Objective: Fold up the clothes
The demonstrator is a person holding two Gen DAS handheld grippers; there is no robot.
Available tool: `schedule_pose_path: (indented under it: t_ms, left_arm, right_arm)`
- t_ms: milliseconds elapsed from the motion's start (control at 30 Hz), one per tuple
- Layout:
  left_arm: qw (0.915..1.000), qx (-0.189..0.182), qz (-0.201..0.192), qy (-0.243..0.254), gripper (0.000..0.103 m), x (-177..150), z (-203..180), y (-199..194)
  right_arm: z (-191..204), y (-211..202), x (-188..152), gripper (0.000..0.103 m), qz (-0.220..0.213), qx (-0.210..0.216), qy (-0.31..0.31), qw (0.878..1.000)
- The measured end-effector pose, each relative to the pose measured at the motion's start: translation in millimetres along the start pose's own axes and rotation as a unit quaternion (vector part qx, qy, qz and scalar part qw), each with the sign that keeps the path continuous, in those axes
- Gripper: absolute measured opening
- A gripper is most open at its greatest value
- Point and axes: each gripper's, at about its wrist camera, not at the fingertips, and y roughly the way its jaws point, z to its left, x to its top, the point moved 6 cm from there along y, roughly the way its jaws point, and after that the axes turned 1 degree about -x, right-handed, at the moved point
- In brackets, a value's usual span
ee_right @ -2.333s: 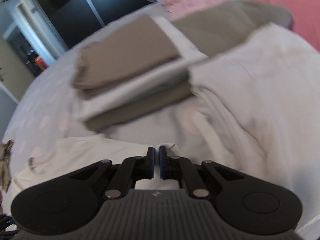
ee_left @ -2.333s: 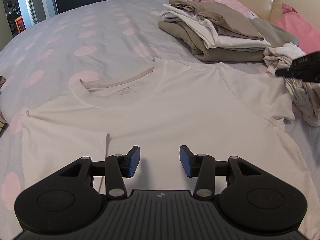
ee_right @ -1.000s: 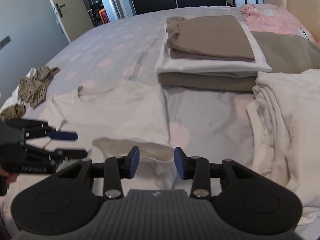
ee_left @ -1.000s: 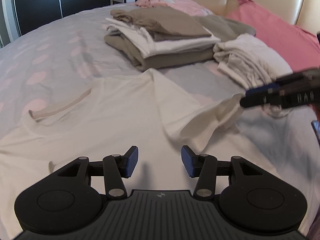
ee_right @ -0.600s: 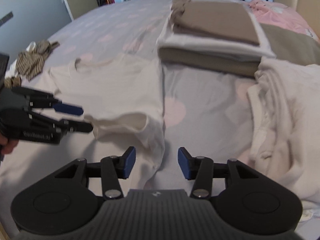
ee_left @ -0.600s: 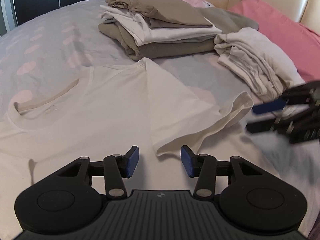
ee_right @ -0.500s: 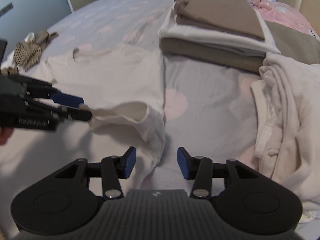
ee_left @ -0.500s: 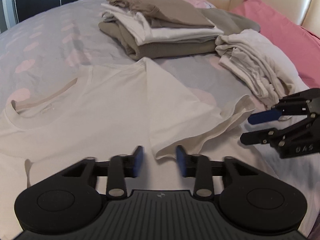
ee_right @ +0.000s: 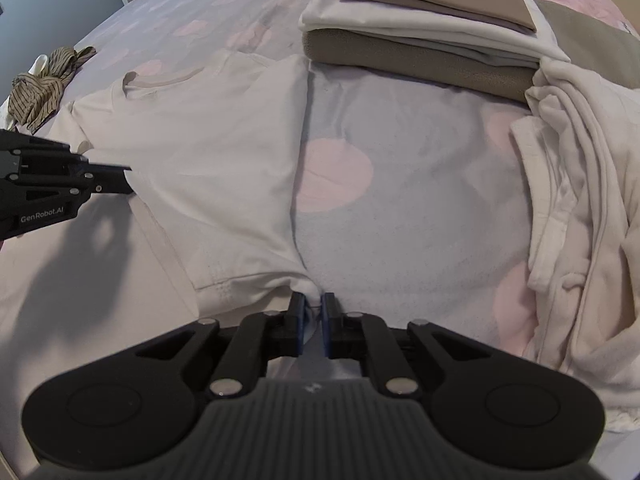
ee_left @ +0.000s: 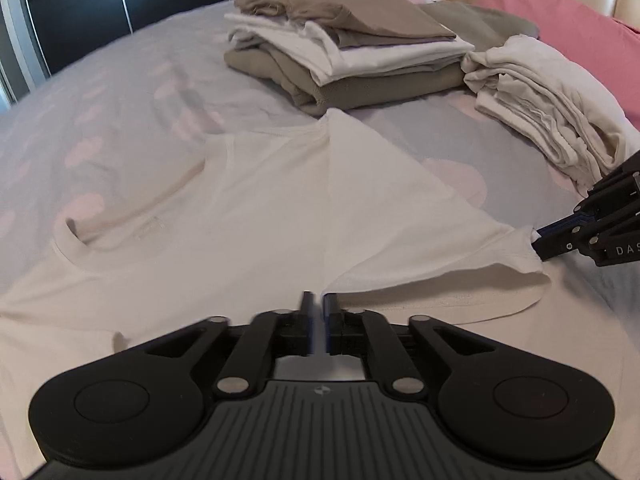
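A white T-shirt [ee_left: 240, 216] lies face up on the bed, neck to the left, with its right sleeve folded in over the chest. My left gripper [ee_left: 318, 312] is closing its jaws on the near corner of that sleeve's hem, with fabric between the pads. In the right wrist view the left gripper [ee_right: 128, 178] pinches the sleeve's left corner. My right gripper [ee_right: 312, 312] is closing on the other hem corner of the T-shirt [ee_right: 208, 152], and cloth bunches between its pads. From the left wrist view the right gripper [ee_left: 536, 242] grips the sleeve's far corner.
A stack of folded beige and white clothes [ee_left: 348, 52] sits beyond the shirt. A loose pile of white garments [ee_left: 552, 92] lies to the right, by a pink pillow [ee_left: 568, 20]. A striped cloth [ee_right: 44, 76] lies at the bed's far left edge.
Both grippers came down to the folded sleeve's hem. Their jaws, wide apart earlier, have closed on its two corners.
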Motion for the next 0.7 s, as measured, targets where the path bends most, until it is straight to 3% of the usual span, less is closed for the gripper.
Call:
schedule_pose_path:
  t_ms: [100, 267, 533, 700]
  left_arm:
    - [1.0, -0.005, -0.004, 0.006, 0.021, 0.9, -2.5, -9.1]
    - [0.9988, -0.025, -0.014, 0.039, 0.023, -0.1, -23.6, -26.3]
    - [0.998, -0.03, -0.009, 0.054, 0.024, -3.8, -39.5, -31.0]
    - [0.9986, -0.013, -0.003, 0.051, 0.024, -8.8, -25.3, -37.0]
  right_arm:
    - [0.1, -2.3, -0.5, 0.011, -0.002, 0.002, -0.002, 1.0]
    - [2.9, -18.1, 3.1, 0.019, -0.013, -0.002, -0.025, 1.0]
    - [15.5, -30.7, 22.1, 0.018, -0.09, 0.006, -0.024, 0.996]
    - [28.8, -8.8, 9.7, 0.016, -0.048, 0.0, -0.061, 0.997]
